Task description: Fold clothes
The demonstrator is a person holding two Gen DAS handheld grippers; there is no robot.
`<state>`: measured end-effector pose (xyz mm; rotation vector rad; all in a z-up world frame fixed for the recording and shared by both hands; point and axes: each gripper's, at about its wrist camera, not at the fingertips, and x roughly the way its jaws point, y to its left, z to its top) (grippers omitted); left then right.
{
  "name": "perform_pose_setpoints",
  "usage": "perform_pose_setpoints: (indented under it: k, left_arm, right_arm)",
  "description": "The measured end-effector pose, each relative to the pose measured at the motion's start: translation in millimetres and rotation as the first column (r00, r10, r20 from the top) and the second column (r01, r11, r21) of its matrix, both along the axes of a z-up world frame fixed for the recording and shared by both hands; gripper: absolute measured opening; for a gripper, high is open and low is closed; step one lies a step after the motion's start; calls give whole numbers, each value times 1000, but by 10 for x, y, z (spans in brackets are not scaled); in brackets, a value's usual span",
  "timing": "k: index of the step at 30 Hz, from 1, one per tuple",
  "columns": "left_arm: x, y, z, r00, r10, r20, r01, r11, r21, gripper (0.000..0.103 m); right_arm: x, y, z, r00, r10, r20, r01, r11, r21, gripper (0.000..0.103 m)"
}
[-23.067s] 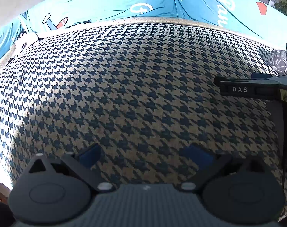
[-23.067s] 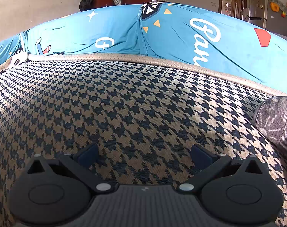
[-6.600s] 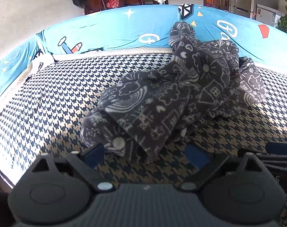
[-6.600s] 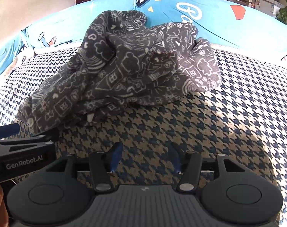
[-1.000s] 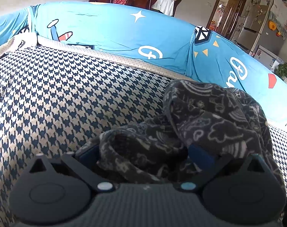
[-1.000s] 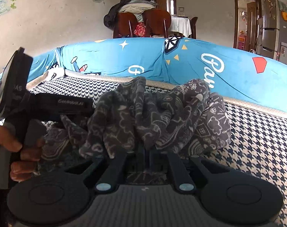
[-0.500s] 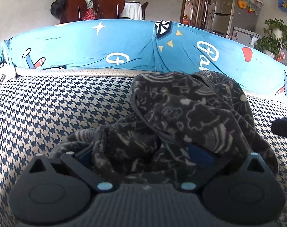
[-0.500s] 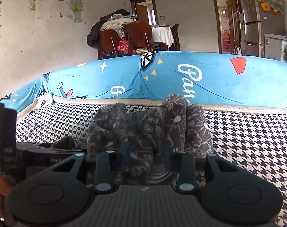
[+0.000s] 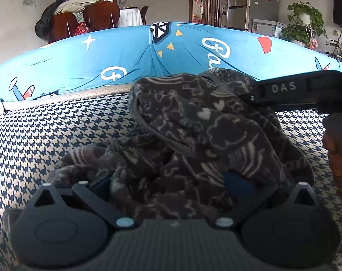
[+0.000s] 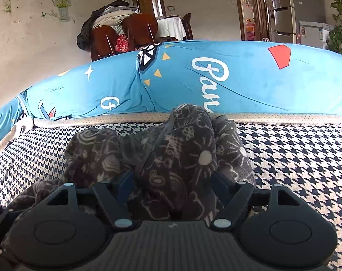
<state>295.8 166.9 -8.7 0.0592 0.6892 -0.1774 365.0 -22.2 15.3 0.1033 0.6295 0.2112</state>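
Behind the houndstooth sofa seat (image 10: 295, 155) rises a blue cushion cover (image 10: 238, 83). We see the dark patterned garment (image 9: 193, 135) bunched on the seat. Our left tool (image 9: 171, 184) gapes wide around its folds; only the left view shows the right tool's (image 10: 172, 181) arm and hand (image 9: 338, 158). Our right tool, also spread, straddles the garment.

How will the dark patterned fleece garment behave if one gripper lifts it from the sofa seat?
The fleece garment lies in a soft crumpled heap, so it will probably sag and hang, not hold shape. Its fuzzy pile suggests good grip, little slipping. It looks light yet bulky; the left gripper alone would likely trail folds over the sofa seat.
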Motion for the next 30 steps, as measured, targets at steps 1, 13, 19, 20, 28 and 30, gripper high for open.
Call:
perform_pose_setpoints:
  k: [1,13,19,20,28,30]
  left_arm:
    - [-3,7,-7,1000,-4,-5,4,1000,-4,103]
    - [-128,89,2,998,-54,-42,52,997,-50,103]
    - [-335,102,32,996,-79,-29,76,994,-73,103]
    - [-385,86,31,996,-85,-25,84,994,-69,103]
    - [-710,-56,-42,994,-111,-20,110,994,-26,103]
    - [-774,-73,-61,994,-109,-21,108,994,-18,103]
  right_arm:
    - [43,9,-25,1000,1,-9,-1,1000,7,76]
    - [270,167,-212,998,6,-57,-6,1000,6,30]
    - [145,115,-128,1000,-15,-14,15,1000,-1,14]
    - [84,99,-65,1000,-21,12,21,1000,-7,14]
    - [-508,-246,380,985,-107,138,104,994,23,14]
    - [-661,-348,458,979,-133,154,129,991,38,14]
